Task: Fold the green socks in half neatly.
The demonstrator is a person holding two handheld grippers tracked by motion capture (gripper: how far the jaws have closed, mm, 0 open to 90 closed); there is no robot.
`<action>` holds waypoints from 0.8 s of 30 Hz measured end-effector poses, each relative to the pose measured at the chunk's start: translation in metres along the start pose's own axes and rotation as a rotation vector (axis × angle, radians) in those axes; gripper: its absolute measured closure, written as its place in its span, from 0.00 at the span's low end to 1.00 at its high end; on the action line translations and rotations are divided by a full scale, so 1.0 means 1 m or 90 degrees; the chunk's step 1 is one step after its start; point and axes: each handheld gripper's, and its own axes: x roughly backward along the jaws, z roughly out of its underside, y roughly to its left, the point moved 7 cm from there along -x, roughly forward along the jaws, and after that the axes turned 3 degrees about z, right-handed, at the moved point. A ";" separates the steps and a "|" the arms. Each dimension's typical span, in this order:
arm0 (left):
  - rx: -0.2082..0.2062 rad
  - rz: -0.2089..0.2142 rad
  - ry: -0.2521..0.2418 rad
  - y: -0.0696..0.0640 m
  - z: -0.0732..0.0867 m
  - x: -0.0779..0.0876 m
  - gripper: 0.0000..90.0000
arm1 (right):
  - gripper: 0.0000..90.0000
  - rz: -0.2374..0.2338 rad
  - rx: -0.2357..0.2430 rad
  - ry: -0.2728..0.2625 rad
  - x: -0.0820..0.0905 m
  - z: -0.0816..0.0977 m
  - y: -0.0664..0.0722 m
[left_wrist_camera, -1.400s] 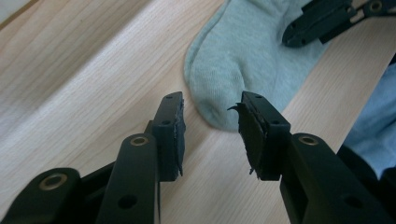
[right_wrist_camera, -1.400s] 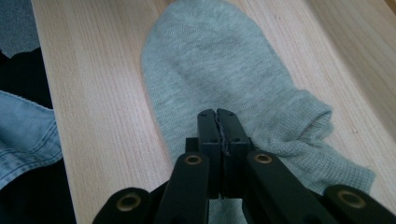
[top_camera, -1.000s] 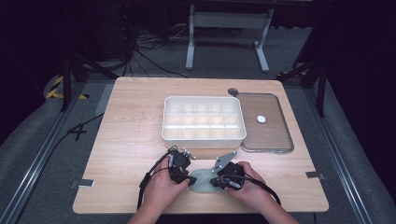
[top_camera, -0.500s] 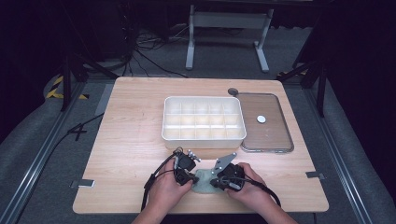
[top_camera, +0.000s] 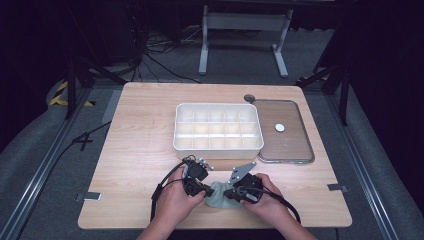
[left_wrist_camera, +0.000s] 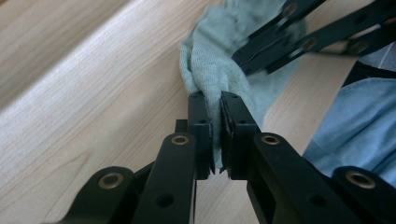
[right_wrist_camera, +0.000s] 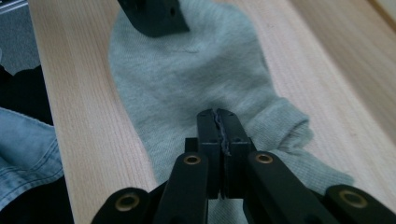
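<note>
A pale green sock [top_camera: 215, 195] lies crumpled on the wooden table [top_camera: 140, 150] near its front edge, between my two hands. My left gripper [top_camera: 206, 192] comes at it from the left. Its jaws have just closed and now pinch a fold of the sock [left_wrist_camera: 212, 65], as the left gripper view [left_wrist_camera: 214, 100] shows. My right gripper [top_camera: 226, 194] holds the other side, its jaws tight together on the sock [right_wrist_camera: 196, 79] in the right gripper view [right_wrist_camera: 216, 114]. Both grippers lie low, close to the tabletop.
A white box with several compartments [top_camera: 218, 146] stands behind the hands at mid-table. Right of it lies a clear lid [top_camera: 295, 145] with a white disc [top_camera: 280, 128] on it. A small dark round piece [top_camera: 249, 98] sits beyond. Denim sleeve [left_wrist_camera: 355, 116] is near the jaws.
My left gripper has edged right toward the sock and its jaws have closed on the fabric. The right hand has kept still.
</note>
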 end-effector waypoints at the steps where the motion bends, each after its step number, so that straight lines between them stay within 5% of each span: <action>1: -0.007 0.004 -0.008 -0.002 -0.002 0.001 0.93 | 0.99 -0.001 -0.002 -0.007 -0.001 -0.001 0.001; 10: -0.046 0.013 -0.036 -0.015 -0.010 0.000 0.93 | 0.99 0.004 -0.002 -0.012 -0.002 -0.001 0.005; 14: -0.028 0.010 -0.032 -0.011 -0.008 0.005 0.93 | 0.98 -0.018 -0.017 -0.028 0.009 0.000 0.000; 19: -0.011 0.003 -0.020 -0.007 -0.008 0.009 0.93 | 0.96 0.004 -0.048 -0.025 0.033 0.013 -0.014; 24: -0.017 -0.002 -0.011 -0.008 -0.011 0.006 0.93 | 0.96 0.008 -0.054 0.016 0.021 0.028 -0.016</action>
